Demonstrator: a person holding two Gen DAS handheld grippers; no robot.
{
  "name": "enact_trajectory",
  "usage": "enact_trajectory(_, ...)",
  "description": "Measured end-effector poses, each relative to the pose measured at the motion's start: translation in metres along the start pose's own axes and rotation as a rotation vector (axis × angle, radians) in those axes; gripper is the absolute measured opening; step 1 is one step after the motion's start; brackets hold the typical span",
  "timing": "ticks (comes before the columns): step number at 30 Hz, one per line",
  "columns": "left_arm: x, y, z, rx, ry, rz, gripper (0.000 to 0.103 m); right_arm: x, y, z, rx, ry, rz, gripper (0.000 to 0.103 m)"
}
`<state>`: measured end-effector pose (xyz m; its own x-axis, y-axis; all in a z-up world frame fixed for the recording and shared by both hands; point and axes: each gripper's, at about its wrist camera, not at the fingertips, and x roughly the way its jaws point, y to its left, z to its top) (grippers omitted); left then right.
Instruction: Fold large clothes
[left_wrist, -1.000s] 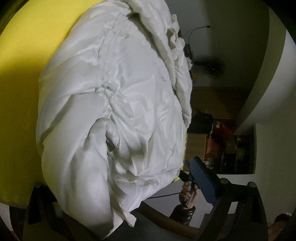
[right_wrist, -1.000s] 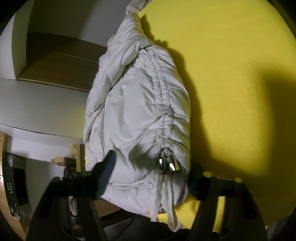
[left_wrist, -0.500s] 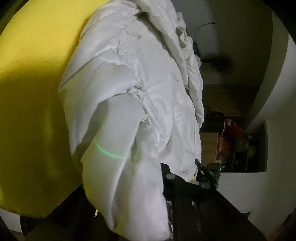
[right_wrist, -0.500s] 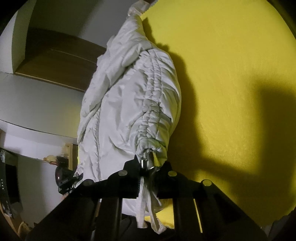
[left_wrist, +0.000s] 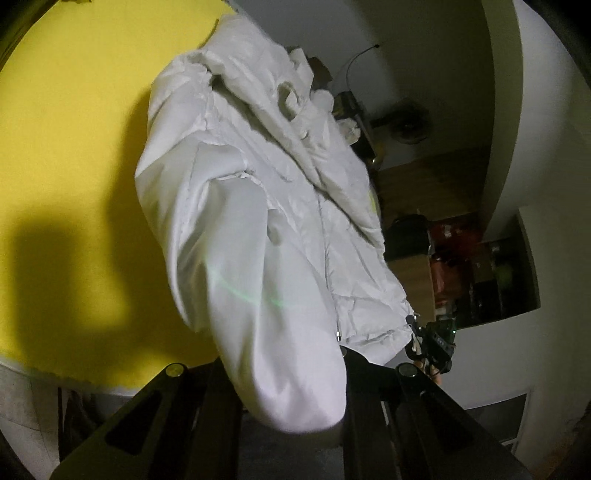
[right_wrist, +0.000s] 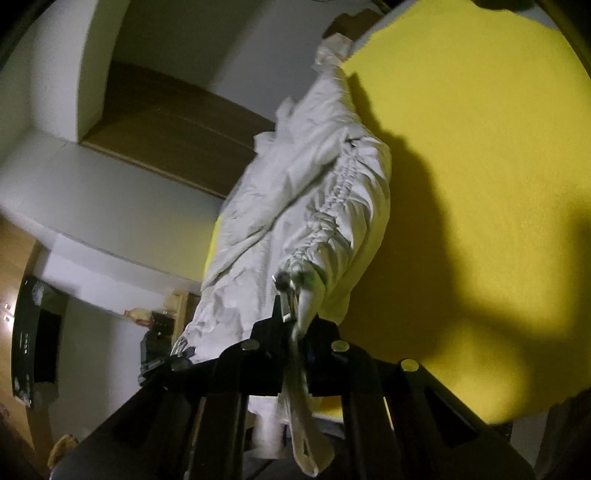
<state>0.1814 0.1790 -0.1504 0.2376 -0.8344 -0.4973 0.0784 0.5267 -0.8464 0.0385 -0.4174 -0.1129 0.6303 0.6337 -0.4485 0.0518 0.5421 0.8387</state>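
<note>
Both grippers, left (left_wrist: 291, 369) and right (right_wrist: 295, 332), had clamped their jaws onto the jacket (left_wrist: 258, 206) and lifted it, ready for folding.

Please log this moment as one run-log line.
left hand-held gripper: shut on white jacket | right hand-held gripper: shut on white jacket | over yellow surface

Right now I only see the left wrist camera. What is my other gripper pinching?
Observer: The right gripper is shut on the white jacket at its gathered hem, beside a metal toggle.
Operator: Is anything dangling there?
Observer: Yes, a drawstring hangs below it.
Operator: What's behind the jacket on that side?
Observer: The yellow surface, with the jacket's dark shadow on it.
</note>
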Motion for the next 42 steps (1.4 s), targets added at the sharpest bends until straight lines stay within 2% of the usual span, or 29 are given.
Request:
enact_trajectory(3, -0.001, 0.005, -0.002, -0.012, 0.003, -0.003, 0.008, -0.002, 0.009, -0.006, -0.023, 0.011, 0.0, 0.007)
enact_trajectory(5, 0.01, 0.011, -0.002, -0.038, 0.019, -0.001, 0.008, 0.002, 0.008, -0.008, -0.028, 0.018, -0.033, 0.007)
enact_trajectory(7, 0.015, 0.019, 0.002, -0.063, 0.024, 0.023, 0.007, 0.01, -0.003, -0.006, 0.006, 0.029, -0.035, 0.007)
enact_trajectory(9, 0.021, 0.029, 0.003, -0.085, 0.034, 0.031, 0.007, 0.02, -0.019, -0.005, 0.067, 0.044, -0.05, 0.012)
enact_trajectory(10, 0.023, 0.033, 0.003, -0.106, 0.038, 0.028, 0.011, 0.022, -0.023, -0.004, 0.085, 0.045, -0.06, 0.018)
enact_trajectory(11, 0.025, 0.038, 0.003, -0.128, 0.042, 0.022, 0.011, 0.025, -0.028, -0.005, 0.101, 0.047, -0.08, 0.036)
enact_trajectory(13, 0.029, 0.042, 0.006, -0.143, 0.046, 0.026, 0.011, 0.029, -0.037, -0.006, 0.131, 0.052, -0.12, 0.063)
enact_trajectory(14, 0.031, 0.044, 0.008, -0.145, 0.047, 0.024, 0.011, 0.03, -0.041, -0.006, 0.146, 0.048, -0.132, 0.06)
enact_trajectory(15, 0.032, 0.044, 0.008, -0.146, 0.05, 0.018, 0.011, 0.032, -0.043, -0.005, 0.144, 0.058, -0.131, 0.053)
enact_trajectory(16, 0.034, 0.045, 0.008, -0.146, 0.057, 0.007, 0.011, 0.034, -0.043, -0.003, 0.137, 0.061, -0.122, 0.031)
enact_trajectory(18, 0.036, 0.044, 0.008, -0.138, 0.064, -0.004, 0.011, 0.037, -0.044, -0.002, 0.123, 0.069, -0.126, 0.028)
enact_trajectory(20, 0.038, 0.044, 0.006, -0.134, 0.067, 0.0, 0.01, 0.043, -0.047, -0.004, 0.111, 0.083, -0.149, 0.02)
enact_trajectory(23, 0.04, 0.035, 0.003, -0.073, 0.069, 0.062, 0.004, 0.049, -0.058, -0.007, 0.14, 0.102, -0.129, 0.012)
enact_trajectory(28, 0.017, 0.018, -0.008, -0.01, 0.033, 0.069, 0.001, 0.023, -0.053, -0.014, 0.123, 0.046, -0.118, 0.009)
enact_trajectory(34, -0.003, -0.016, -0.017, 0.063, 0.024, 0.041, 0.001, -0.013, -0.016, -0.019, 0.052, 0.011, -0.026, 0.009)
enact_trajectory(36, -0.01, -0.021, -0.017, 0.064, 0.026, 0.018, 0.001, -0.024, -0.006, -0.018, 0.032, -0.008, -0.001, 0.009)
enact_trajectory(42, -0.031, -0.019, -0.007, 0.009, 0.012, -0.059, 0.002, -0.036, 0.002, -0.013, 0.039, 0.011, 0.059, 0.009)
